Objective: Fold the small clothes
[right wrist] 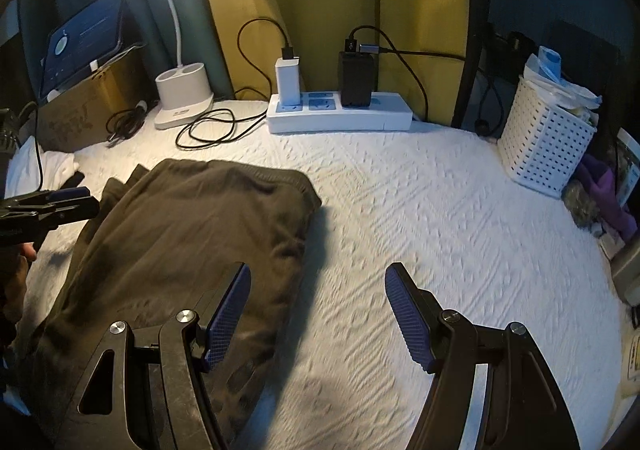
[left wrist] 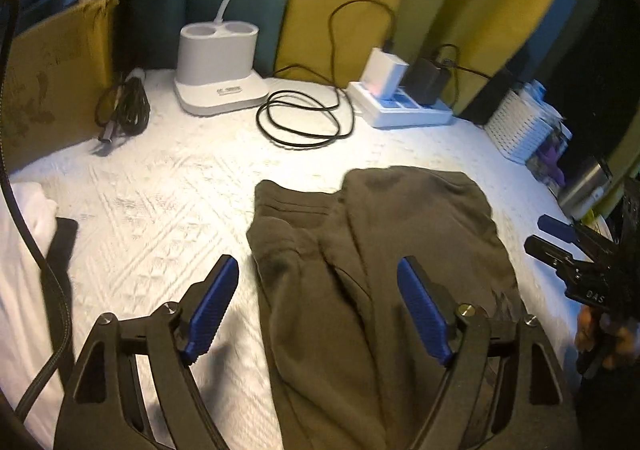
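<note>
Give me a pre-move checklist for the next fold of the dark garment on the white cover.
1. Left claw open, nothing between its pads: ok.
2. Right claw open, nothing held: ok.
3. Dark garment lying fairly flat on the white cover: ok, some creases.
4. Black cable loop clear of the garment: ok.
5. White basket well away from the garment: ok.
6. Garment's near edge aligned: cannot tell, hidden behind the claws.
</note>
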Demonstrator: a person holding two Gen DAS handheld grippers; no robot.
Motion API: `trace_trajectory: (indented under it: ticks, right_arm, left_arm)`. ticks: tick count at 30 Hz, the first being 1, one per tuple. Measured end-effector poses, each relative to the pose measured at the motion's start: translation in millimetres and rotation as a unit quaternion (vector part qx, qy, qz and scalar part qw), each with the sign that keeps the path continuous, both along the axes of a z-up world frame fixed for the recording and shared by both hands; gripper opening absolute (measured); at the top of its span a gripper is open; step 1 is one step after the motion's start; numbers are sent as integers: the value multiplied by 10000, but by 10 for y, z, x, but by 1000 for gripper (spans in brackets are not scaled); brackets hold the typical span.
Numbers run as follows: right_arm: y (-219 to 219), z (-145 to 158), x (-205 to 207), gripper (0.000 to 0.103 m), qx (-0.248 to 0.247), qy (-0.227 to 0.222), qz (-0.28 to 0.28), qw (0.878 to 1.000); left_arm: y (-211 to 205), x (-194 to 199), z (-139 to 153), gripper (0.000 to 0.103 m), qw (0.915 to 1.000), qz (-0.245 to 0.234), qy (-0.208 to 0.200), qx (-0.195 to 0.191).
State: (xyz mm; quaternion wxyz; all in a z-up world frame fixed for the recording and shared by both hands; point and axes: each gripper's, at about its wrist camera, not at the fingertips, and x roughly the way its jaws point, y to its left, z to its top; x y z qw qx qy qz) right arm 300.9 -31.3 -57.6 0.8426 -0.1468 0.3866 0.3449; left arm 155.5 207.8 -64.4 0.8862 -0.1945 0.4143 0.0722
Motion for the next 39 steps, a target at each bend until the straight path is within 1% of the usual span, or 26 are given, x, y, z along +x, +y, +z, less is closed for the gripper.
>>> trace_trajectory:
  ticks: [4, 6, 8, 11, 15, 19, 20, 21, 23, 25, 26, 28, 29, 30, 31, 32, 33, 35, 36, 37, 38, 39]
  right_arm:
    - [63, -43, 131, 71, 6, 76, 19, 10000]
    - [92, -80, 196, 71, 16, 135, 31, 9999]
    - [119, -123, 262, 71, 6, 214, 13, 9998]
    - [153, -178, 347, 71, 72, 368, 8, 9993]
    - [215, -257, 421, 71, 159, 542, 63, 9984]
    - [291, -349, 481, 72, 227, 747, 131, 9969]
    - [312, -374, 490, 72, 248, 799, 155, 9964]
    - [326, -390, 497, 71, 247, 819, 169, 9962]
    - [366, -407, 489, 72, 251, 769, 210, 9965]
    - [411, -410, 483, 72, 281, 762, 284, 9963]
    - [436, -412, 483, 72, 316, 764, 338, 9960]
    - [480, -426, 477, 72, 407, 759, 443, 9953]
    - [508, -433, 470, 72, 459, 742, 497, 9949]
    - [542, -439, 460, 72, 490, 727, 540, 9947]
    - [572, -443, 452, 72, 505, 719, 563, 9945]
    - [607, -443, 443, 72, 528, 748, 609, 9939]
    - [639, -441, 430, 72, 537, 769, 668, 9933]
    - [702, -446, 403, 72, 543, 767, 775, 9925]
    - [729, -447, 389, 69, 569, 783, 823, 9919]
    - [757, -450, 373, 54, 562, 772, 849, 9918]
    - [785, -453, 352, 47, 545, 772, 898, 9915]
    - [808, -456, 328, 37, 567, 812, 975, 9903]
  left_arm:
    - [114, 136, -152, 82, 9997, 80, 87, -233]
    - [138, 200, -223, 82, 9993, 41, 131, -358]
    - [105, 229, -219, 83, 9996, -10, 112, -247]
    - [53, 266, -216, 83, 9990, -212, 107, -369]
    - [-57, 302, -232, 91, 9985, -489, 53, -226]
    - [-124, 347, -235, 91, 9976, -662, 83, -198]
    - [-149, 361, -240, 91, 9976, -673, 93, -133]
    - [-188, 378, -244, 91, 9976, -685, 123, 10]
    - [-302, 421, -265, 91, 9961, -746, 238, 408]
    - [-409, 452, -289, 91, 9928, -836, 342, 781]
    - [-456, 466, -298, 91, 9914, -892, 354, 888]
    - [-490, 479, -303, 91, 9913, -945, 314, 862]
    - [-510, 482, -305, 88, 9908, -964, 306, 895]
    - [-542, 483, -304, 79, 9893, -1020, 303, 995]
    - [-577, 481, -308, 74, 9873, -1092, 296, 1115]
    - [-598, 477, -300, 61, 9866, -1184, 248, 1094]
    - [-601, 478, -295, 51, 9869, -1223, 218, 1034]
    - [-613, 492, -297, 44, 9872, -1247, 175, 984]
    - [-625, 501, -305, 42, 9874, -1238, 148, 973]
    - [-629, 504, -310, 41, 9875, -1231, 126, 974]
    - [-644, 499, -309, 35, 9874, -1257, 94, 957]
    - [-665, 502, -312, 32, 9875, -1286, 69, 913]
